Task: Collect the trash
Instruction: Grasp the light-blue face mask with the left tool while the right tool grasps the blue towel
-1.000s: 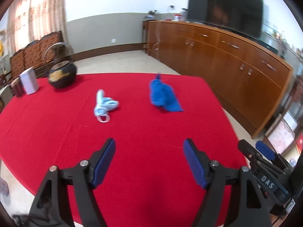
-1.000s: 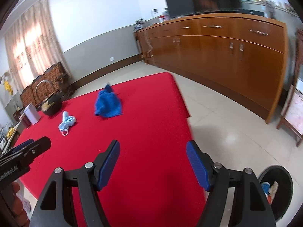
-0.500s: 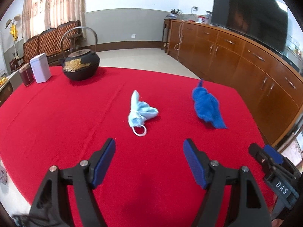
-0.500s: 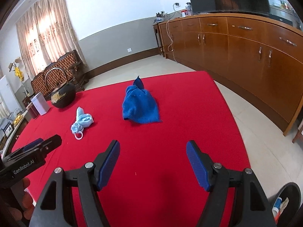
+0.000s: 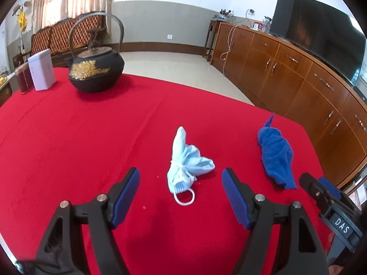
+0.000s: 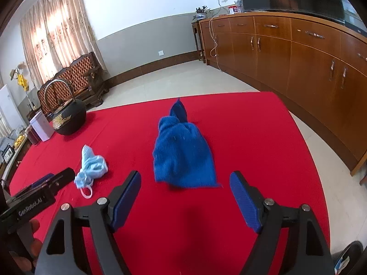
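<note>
A crumpled light-blue face mask (image 5: 187, 162) lies on the red tablecloth (image 5: 80, 137), just ahead of my open left gripper (image 5: 180, 184) and between its fingertips' line. It also shows in the right wrist view (image 6: 91, 167). A dark blue cloth (image 6: 183, 153) lies bunched in front of my open right gripper (image 6: 185, 186); it also shows in the left wrist view (image 5: 276, 155). Both grippers hold nothing. A black trash bin (image 6: 348, 259) shows at the bottom right, on the floor.
A black iron teapot (image 5: 96, 68) with a hoop handle, a white box (image 5: 42, 70) and a dark jar (image 5: 23, 80) stand at the far left of the table. A long wooden sideboard (image 5: 298, 80) with a TV runs along the right wall.
Both grippers have moved forward and turned left over the table. The mask now lies close before the left gripper and the blue cloth close before the right one. Both stay open.
</note>
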